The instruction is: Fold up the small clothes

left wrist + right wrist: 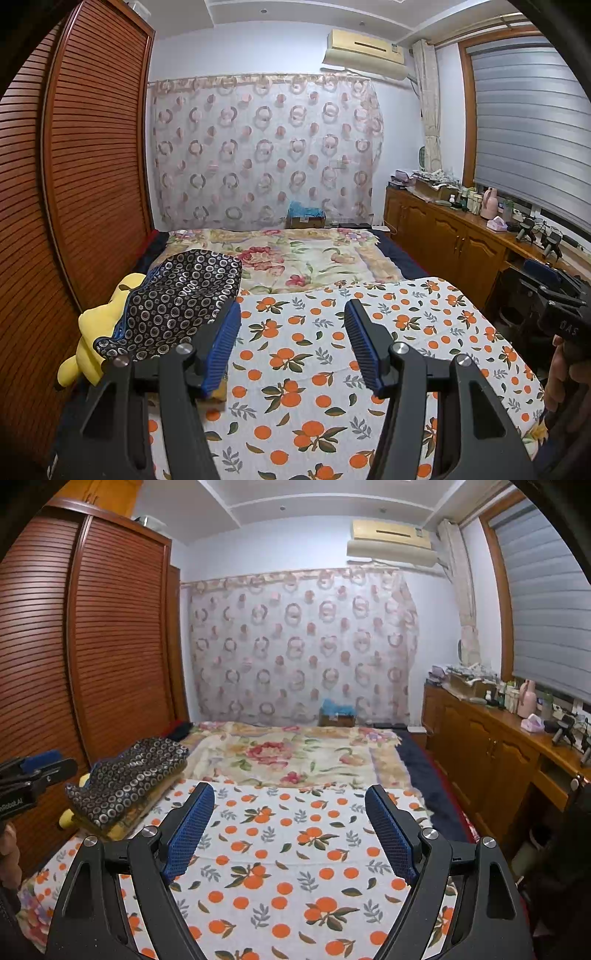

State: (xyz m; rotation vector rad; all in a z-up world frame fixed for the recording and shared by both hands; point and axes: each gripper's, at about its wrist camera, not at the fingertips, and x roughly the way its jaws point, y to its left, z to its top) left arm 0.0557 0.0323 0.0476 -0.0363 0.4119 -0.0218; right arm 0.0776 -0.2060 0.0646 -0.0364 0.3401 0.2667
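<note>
— Cloth first: where does the dark ring-printed folded garment (177,299) lie against the orange-fruit printed white bedsheet (317,354)?

— At the sheet's far left corner, piled on a mustard-yellow folded fabric (122,829) that shows beneath it in the right wrist view, with a yellow plush toy (92,332) pressed against its outer side.

— And against the claws?

— The left claw (291,345) hovers over the sheet with its jaws spread wide and nothing between them; the garment sits just beyond and outward of its left finger. The right claw (291,830) is likewise spread and empty, and the garment (125,775) lies well apart from it, past the sheet's left edge.

— Textures?

— The garment looks thin and slightly glossy, dark with small pale rings all over, its top rumpled into soft ridges. The sheet is flat, with one faint crease across it. The claw fingers carry ribbed blue pads (221,343) on black frames with silver bolts.

— Beyond the sheet?

— A cream floral quilt (303,258) touches its far edge, and a louvred brown wooden wardrobe (85,155) rises beside the garment.
</note>
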